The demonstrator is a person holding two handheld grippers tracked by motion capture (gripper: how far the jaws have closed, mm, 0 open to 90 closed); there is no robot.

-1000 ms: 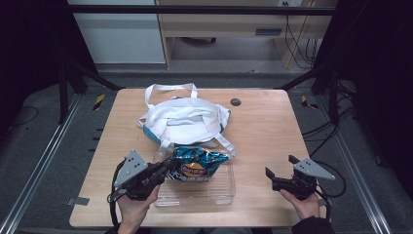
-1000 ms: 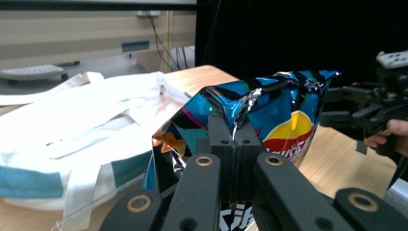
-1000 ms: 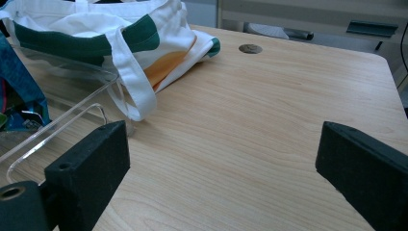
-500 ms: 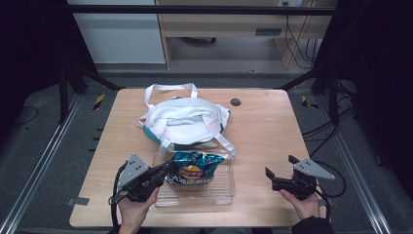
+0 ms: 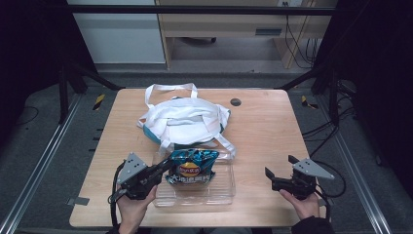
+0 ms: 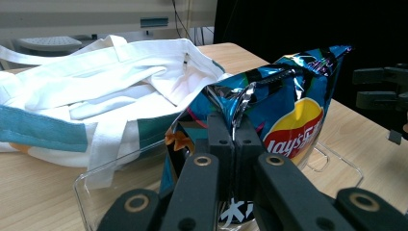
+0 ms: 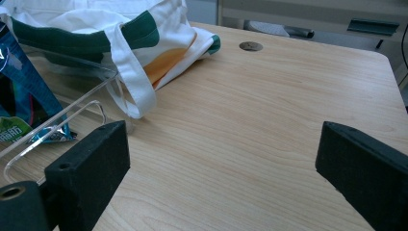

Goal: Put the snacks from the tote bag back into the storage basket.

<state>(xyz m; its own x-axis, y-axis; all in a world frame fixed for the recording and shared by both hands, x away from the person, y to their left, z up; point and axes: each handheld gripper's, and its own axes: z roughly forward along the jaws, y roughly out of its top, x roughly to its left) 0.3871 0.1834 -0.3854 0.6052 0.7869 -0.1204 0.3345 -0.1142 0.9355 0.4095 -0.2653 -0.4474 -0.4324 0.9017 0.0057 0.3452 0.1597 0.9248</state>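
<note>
A blue chip bag (image 5: 191, 168) stands tilted up over a clear plastic tray (image 5: 214, 196) at the table's near edge. My left gripper (image 5: 164, 169) comes in from the bag's left and is shut on the bag's crimped edge. In the left gripper view the jaws (image 6: 234, 132) pinch the foil of the chip bag (image 6: 293, 120) above the tray (image 6: 96, 190). My right gripper (image 5: 279, 166) rests low at the near right, jaws wide open, nothing between them. In the right gripper view that gripper (image 7: 223, 154) faces bare wood.
A white tote bag (image 5: 185, 119) with teal trim lies just behind the tray, its straps trailing onto the tray's rim. A small round grommet (image 5: 235, 102) sits in the tabletop behind the tote. Table edges drop to a dark floor on all sides.
The left gripper and the chip bag have shifted very slightly toward the near edge. The right gripper has not moved.
</note>
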